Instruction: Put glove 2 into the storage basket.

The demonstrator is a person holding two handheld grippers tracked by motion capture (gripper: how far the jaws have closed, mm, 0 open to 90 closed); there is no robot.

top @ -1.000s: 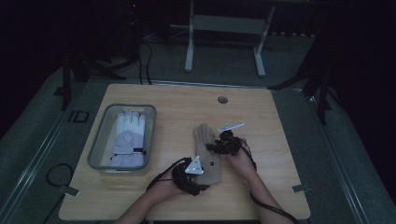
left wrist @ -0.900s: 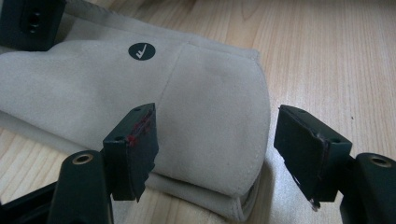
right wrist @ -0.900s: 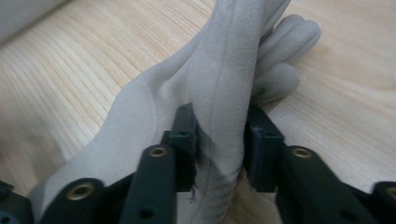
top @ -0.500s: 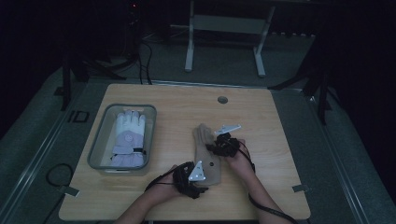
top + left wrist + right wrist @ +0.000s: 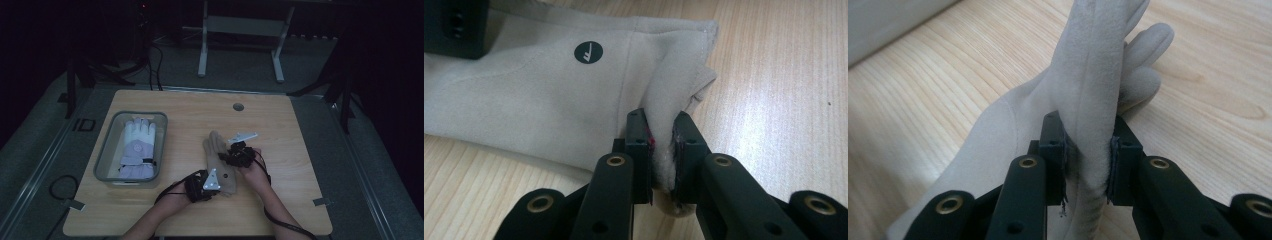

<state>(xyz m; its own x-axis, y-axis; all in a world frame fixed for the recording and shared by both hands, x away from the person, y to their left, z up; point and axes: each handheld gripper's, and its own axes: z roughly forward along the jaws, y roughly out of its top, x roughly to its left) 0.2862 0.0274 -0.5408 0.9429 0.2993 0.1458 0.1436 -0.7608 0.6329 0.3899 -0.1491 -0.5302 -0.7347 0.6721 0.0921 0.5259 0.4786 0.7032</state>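
Observation:
A beige glove (image 5: 218,159) lies flat on the wooden table (image 5: 300,165), fingers pointing away from me. My left gripper (image 5: 218,185) sits at its near end. In the left gripper view the jaws have just been closing and are now shut on a raised fold of the glove's cuff (image 5: 676,80), the left gripper (image 5: 663,145) pinching it tight. My right gripper (image 5: 231,156) is at the glove's right side. The right gripper view shows the right gripper (image 5: 1088,150) shut on a lifted ridge of the glove (image 5: 1093,75) below the fingers, after its jaws have narrowed a little.
A clear plastic bin (image 5: 106,155) stands at the left of the table with a white and lilac glove (image 5: 137,145) inside. A round cable hole (image 5: 238,107) sits near the far edge. Cables trail from both grippers toward me.

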